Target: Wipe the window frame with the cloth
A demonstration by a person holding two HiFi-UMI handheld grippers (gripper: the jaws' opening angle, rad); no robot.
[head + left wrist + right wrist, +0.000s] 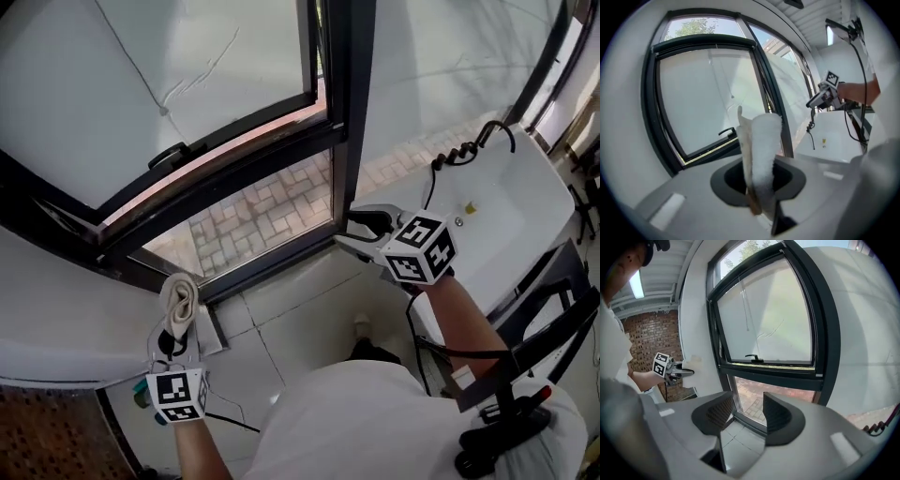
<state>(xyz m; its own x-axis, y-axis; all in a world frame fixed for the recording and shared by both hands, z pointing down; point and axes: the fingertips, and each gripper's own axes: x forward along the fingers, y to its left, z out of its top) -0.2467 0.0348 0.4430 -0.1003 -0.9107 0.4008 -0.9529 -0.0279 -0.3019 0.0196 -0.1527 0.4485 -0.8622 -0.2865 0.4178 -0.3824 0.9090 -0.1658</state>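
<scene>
Left tongs clamp the cloth; right tongs gape apart, empty, near the window frame.

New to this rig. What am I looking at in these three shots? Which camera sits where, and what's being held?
There is no robot here. A person holds a pair of tongs in each hand, and each pair carries a black-and-white marker cube. The head view comes from a camera on the person's head. It looks steeply down at a black metal window frame and a white tiled floor. The other two views come from cameras riding on the tongs, looking along their jaws. The left tongs are shut on a rolled off-white cloth that stands upright. The right tongs are open and empty, close to the frame's upright bar.
</scene>
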